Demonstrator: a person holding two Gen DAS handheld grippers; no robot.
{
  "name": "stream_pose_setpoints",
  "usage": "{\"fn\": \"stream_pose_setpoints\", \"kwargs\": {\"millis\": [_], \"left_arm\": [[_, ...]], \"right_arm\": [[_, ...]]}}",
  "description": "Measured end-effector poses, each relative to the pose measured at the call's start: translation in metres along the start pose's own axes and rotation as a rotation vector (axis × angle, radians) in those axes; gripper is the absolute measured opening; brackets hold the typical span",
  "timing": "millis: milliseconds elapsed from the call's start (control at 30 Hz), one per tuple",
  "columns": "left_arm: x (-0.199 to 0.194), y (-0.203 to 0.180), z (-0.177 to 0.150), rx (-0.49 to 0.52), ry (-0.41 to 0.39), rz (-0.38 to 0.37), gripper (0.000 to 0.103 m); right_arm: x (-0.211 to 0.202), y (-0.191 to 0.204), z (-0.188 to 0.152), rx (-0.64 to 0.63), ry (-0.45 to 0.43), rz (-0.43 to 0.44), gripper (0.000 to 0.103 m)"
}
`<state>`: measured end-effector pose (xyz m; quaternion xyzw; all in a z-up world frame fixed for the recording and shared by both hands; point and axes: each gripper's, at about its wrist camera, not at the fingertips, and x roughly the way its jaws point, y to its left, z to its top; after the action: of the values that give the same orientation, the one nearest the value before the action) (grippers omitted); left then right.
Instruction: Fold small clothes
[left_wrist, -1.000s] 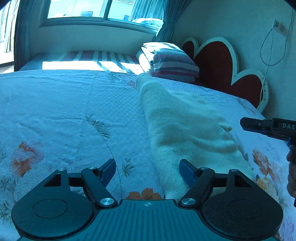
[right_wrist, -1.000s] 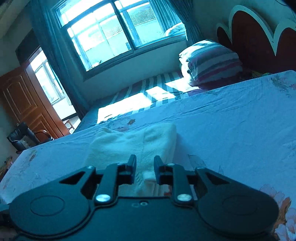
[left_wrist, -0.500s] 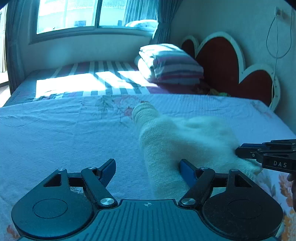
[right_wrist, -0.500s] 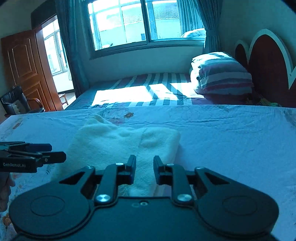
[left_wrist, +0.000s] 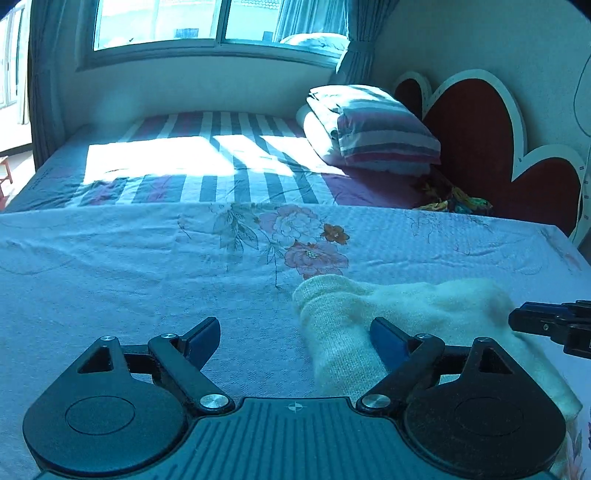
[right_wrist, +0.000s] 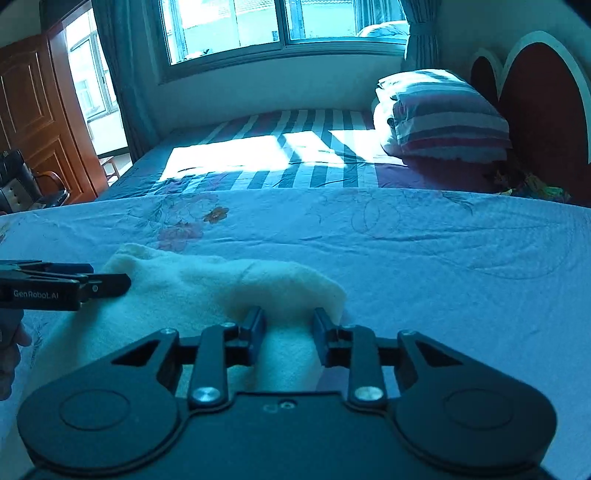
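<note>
A cream knitted garment (left_wrist: 402, 314) lies on the near part of a bed covered with a pale blue floral sheet (left_wrist: 147, 280), close to the sheet's right edge in the left wrist view and left of centre in the right wrist view. The left tool (left_wrist: 295, 336) hangs low over the bed with its jaws spread wide, having just been opening further; the sleeve-like left end of the garment lies between them, its right blue pad over the knit and its left pad over bare sheet, neither pressing the cloth. The right tool (right_wrist: 288, 328) has its jaws narrowly apart, also just opened a little, and a raised ridge of the garment sits in the gap; whether the pads pinch it or only flank it cannot be told. Each tool shows in the other's camera as a dark bar at the frame edge, near the garment's far side, so both crowd the same small piece of cloth. Beyond the floral sheet a striped sheet (left_wrist: 207, 162) catches bright sun from the window (right_wrist: 280, 26). A stack of folded striped bedding (left_wrist: 373, 129) sits by the red heart-shaped headboard (left_wrist: 476, 140), well apart from the garment. A wooden door (right_wrist: 33, 122) and a dark chair (right_wrist: 22, 181) stand at the far left of the room.
</note>
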<state>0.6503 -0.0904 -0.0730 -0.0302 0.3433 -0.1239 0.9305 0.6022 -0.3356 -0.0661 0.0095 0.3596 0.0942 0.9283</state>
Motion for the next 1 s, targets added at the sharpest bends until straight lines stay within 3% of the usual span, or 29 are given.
{"fn": "stream_pose_setpoints", "kwargs": {"millis": [100, 200, 267, 467, 600, 767, 900, 1000], "left_arm": [[-0.045, 0.007, -0.022, 0.012, -0.046, -0.043, 0.088], [-0.09, 0.018, -0.063, -0.007, -0.048, -0.051, 0.088], [-0.115, 0.025, -0.091, -0.045, -0.046, -0.054, 0.088], [-0.149, 0.019, -0.143, -0.045, -0.014, -0.031, 0.088], [-0.156, 0.012, -0.155, 0.011, 0.003, 0.0, 0.088], [-0.155, -0.002, -0.155, 0.047, 0.038, -0.03, 0.088], [-0.161, -0.014, -0.16, 0.079, 0.036, -0.027, 0.088], [-0.158, -0.021, -0.163, 0.085, 0.028, 0.004, 0.088]], "right_arm": [[-0.052, -0.003, -0.017, 0.006, -0.094, 0.01, 0.045], [-0.091, -0.012, -0.049, 0.059, -0.062, 0.064, 0.039], [-0.119, -0.019, -0.081, 0.16, -0.034, 0.127, 0.035], [-0.158, -0.011, -0.151, 0.375, 0.033, 0.229, 0.032], [-0.156, 0.001, -0.16, 0.438, 0.046, 0.292, 0.031], [-0.143, 0.001, -0.153, 0.515, 0.045, 0.305, 0.028], [-0.144, 0.007, -0.144, 0.501, 0.023, 0.284, 0.009], [-0.148, 0.01, -0.143, 0.489, -0.005, 0.274, 0.009]]}}
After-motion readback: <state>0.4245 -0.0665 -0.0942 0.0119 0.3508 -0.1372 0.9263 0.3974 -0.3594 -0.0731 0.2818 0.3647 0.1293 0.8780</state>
